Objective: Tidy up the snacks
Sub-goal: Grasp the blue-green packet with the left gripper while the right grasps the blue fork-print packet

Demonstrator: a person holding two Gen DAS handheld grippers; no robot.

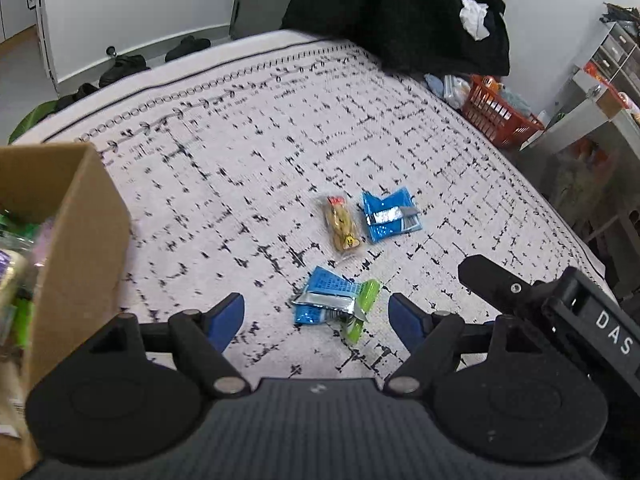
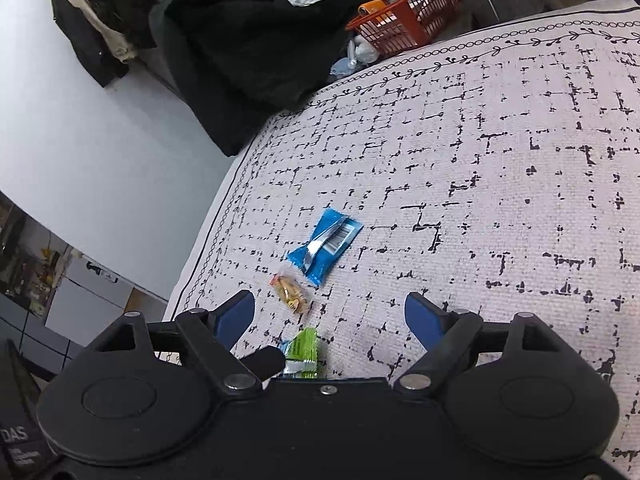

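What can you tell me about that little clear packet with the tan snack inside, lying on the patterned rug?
The clear packet is a small see-through plastic wrapper holding tan, biscuit-like pieces, with a red label at one end and a yellow mark near the other. It lies flat on the patterned rug, sealed as far as shows, right beside a blue foil packet; whether they touch is unclear. No gripper touches it.

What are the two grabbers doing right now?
Left gripper: open, holding nothing.
Right gripper: open, holding nothing.
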